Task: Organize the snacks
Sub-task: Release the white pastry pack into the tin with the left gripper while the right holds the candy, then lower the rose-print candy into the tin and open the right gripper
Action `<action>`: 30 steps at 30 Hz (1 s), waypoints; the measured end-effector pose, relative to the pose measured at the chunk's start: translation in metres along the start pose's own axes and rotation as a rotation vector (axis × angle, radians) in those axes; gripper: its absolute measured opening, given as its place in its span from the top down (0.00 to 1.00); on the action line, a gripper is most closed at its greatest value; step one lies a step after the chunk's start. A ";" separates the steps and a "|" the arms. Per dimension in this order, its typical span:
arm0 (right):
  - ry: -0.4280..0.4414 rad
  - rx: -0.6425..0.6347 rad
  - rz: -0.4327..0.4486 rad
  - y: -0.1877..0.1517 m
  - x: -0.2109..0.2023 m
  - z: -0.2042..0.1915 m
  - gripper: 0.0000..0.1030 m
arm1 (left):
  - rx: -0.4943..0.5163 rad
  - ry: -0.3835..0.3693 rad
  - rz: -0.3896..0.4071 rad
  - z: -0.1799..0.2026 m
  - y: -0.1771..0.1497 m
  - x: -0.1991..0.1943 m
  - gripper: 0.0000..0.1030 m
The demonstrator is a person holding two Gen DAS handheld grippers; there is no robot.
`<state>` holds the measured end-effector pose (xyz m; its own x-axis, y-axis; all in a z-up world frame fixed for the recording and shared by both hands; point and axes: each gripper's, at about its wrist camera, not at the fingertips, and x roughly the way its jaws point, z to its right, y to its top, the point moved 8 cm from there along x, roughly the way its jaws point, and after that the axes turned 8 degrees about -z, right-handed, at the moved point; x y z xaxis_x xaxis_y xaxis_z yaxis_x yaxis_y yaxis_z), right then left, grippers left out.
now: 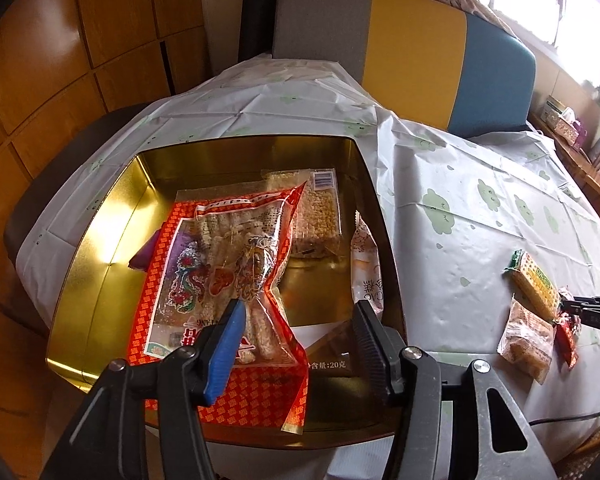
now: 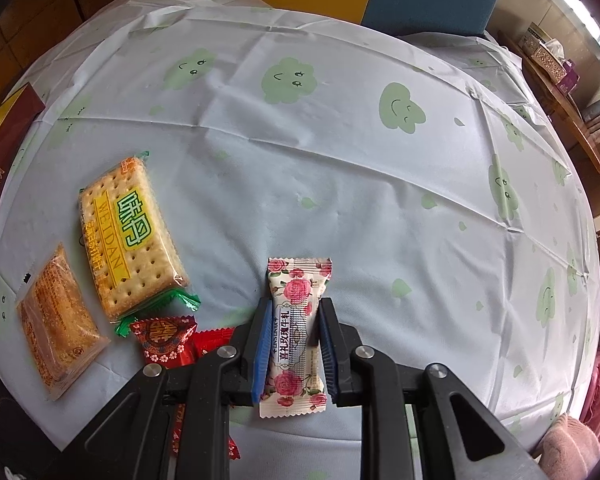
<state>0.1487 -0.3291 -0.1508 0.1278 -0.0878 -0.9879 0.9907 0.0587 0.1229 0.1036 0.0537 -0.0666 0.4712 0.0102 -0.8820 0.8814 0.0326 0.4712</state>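
Gold tin [image 1: 100, 264]: stands on the tabletop [image 1: 440, 168], lid off, holding several snacks. Red bag [image 1: 224, 280]: large, lies flat in the tin, overlapping a clear cracker pack [image 1: 320, 208] toward the far wall; a white packet [image 1: 366, 268] leans against the tin's right wall, and a brown packet [image 1: 332, 348] lies at the near edge. Left claw [image 1: 300, 320]: above the tin's near side, fingers apart, nothing between them, blue pad over the red bag's lower part. Right claw [image 2: 294, 320]: low over the tabletop, clamped on a rose candy [image 2: 296, 332], which lies lengthwise between the pads and sticks out at both ends. Biscuit pack [image 2: 130, 236]: yellow and green, lies on the tabletop left of the right claw. Cake packet [image 2: 60, 320]: clear wrapper, just beside the biscuit pack, nearer the edge. Red candies [image 2: 164, 336]: touching the biscuit pack's near end, partly under the right claw's frame.
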 end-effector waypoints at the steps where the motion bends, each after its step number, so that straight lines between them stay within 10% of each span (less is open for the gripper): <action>1: 0.002 0.003 0.001 0.000 0.000 0.001 0.78 | -0.002 0.004 0.007 -0.001 0.000 0.000 0.45; 30: 0.089 0.215 0.160 0.023 -0.037 0.052 0.78 | -0.157 0.065 0.021 -0.060 -0.008 -0.004 0.45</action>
<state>0.1697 -0.3762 -0.1064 0.2886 -0.0062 -0.9574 0.9465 -0.1487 0.2862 0.0928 0.1135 -0.0667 0.4814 0.0769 -0.8731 0.8531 0.1877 0.4868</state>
